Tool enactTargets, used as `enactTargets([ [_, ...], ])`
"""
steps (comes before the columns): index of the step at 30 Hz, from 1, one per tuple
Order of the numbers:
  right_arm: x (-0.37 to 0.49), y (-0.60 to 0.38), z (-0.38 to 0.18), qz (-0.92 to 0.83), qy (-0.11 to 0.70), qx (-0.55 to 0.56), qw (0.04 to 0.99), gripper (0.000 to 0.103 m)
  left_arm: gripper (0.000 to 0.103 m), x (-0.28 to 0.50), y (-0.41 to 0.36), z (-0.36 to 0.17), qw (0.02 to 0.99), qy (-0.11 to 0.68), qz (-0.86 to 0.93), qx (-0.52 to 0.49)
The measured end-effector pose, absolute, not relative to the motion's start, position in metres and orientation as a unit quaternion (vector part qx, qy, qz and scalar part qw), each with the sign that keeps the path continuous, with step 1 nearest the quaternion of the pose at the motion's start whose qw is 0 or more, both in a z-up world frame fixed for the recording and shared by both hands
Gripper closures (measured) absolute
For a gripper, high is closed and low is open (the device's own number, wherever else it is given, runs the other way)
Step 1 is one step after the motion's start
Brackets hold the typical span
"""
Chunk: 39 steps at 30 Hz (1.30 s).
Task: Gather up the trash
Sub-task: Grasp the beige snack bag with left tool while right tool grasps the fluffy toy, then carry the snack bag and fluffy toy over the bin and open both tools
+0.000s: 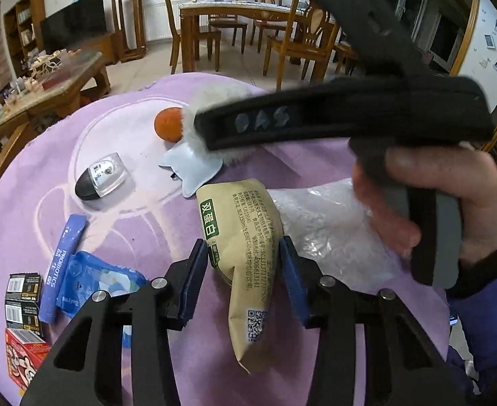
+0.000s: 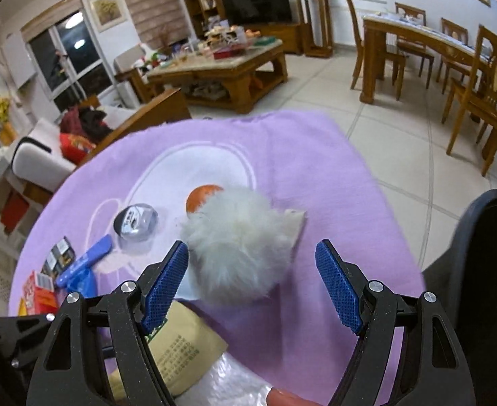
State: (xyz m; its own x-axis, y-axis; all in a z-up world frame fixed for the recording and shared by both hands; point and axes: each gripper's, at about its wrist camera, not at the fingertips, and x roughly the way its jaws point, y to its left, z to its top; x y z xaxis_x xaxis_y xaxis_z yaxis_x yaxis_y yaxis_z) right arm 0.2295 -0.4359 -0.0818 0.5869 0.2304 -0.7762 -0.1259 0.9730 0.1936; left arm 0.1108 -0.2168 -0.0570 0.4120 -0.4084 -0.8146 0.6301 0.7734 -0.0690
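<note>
The left tool (image 1: 245, 253) has its two blue pads on either side of a tan paper packet (image 1: 245, 253) with green and black writing. The pads sit right at the packet's sides, but I cannot tell if they are squeezing it. The packet lies on the purple cloth of the tabletop (image 1: 282, 176), with one end over a clear plastic bag (image 1: 322, 223). The right tool (image 2: 251, 267) is wide open and holds nothing. It hangs above a fluffy white ball (image 2: 238, 247). An orange (image 1: 168, 124) sits just behind the fluffy ball. Near it is a small clear and black case (image 1: 101, 177). At the left edge lie a long blue stick pack (image 1: 62, 264), a blue wrapper (image 1: 92, 280), a black box (image 1: 23, 299) and a red box (image 1: 23, 355).
</note>
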Motion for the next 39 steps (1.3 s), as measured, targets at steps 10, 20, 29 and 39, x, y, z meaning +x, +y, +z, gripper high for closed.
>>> enactTargets([
  [10, 0.204, -0.443, -0.066, 0.108, 0.416, 0.071, 0.9, 0.062, 0.064, 0.11, -0.199, -0.043, 0.854, 0.418, -0.298, 0.087],
  [20, 0.126, -0.444, 0.02, 0.146, 0.294, 0.106, 0.939, 0.062, 0.064, 0.065, -0.156, 0.031, 0.914, 0.317, -0.249, 0.049],
  [29, 0.081, -0.432, 0.077, 0.16, 0.208, 0.098, 0.96, 0.062, 0.064, 0.033, -0.123, 0.074, 0.946, 0.253, -0.199, 0.034],
  [39, 0.082, -0.483, 0.071, 0.122, 0.211, 0.127, 0.961, 0.062, 0.063, 0.05, -0.14, 0.081, 0.949, 0.244, -0.197, 0.031],
])
